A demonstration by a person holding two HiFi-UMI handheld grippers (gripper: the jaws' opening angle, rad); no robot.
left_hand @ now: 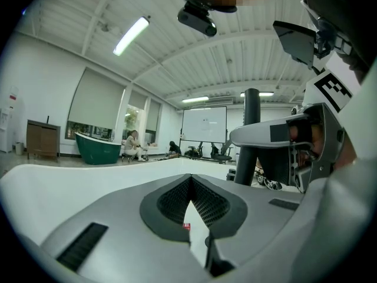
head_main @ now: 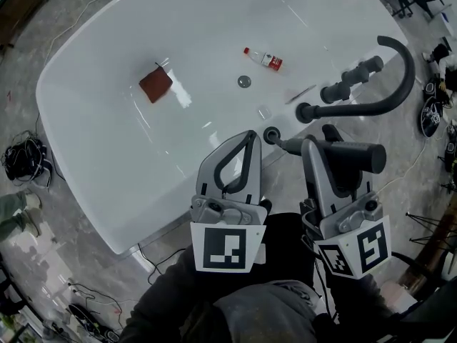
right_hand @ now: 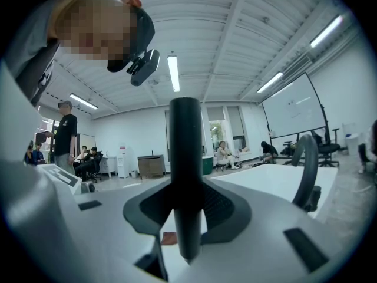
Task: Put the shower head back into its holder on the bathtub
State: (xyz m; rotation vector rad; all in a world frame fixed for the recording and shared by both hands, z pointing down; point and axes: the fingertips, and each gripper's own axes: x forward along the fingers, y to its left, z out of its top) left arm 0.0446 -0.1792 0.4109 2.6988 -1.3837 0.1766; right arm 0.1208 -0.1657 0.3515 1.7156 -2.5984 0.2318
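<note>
The dark grey shower head [head_main: 355,156] lies crosswise in my right gripper [head_main: 315,143], which is shut on it; its narrow metal end points left toward the dark round holder [head_main: 271,135] on the white bathtub's rim [head_main: 164,206]. In the right gripper view the shower head [right_hand: 185,158] stands upright between the jaws of my right gripper [right_hand: 186,214]. My left gripper [head_main: 250,135] hovers just left of the holder, its jaw tips touching with nothing between them, and the left gripper view shows my left gripper [left_hand: 189,181] the same way.
A dark curved faucet spout [head_main: 400,77] with a handle [head_main: 353,78] rises at the tub's right rim. In the tub lie a small bottle [head_main: 264,59], a reddish-brown cloth [head_main: 156,84] and the drain [head_main: 244,81]. Cables [head_main: 25,159] cross the floor at the left.
</note>
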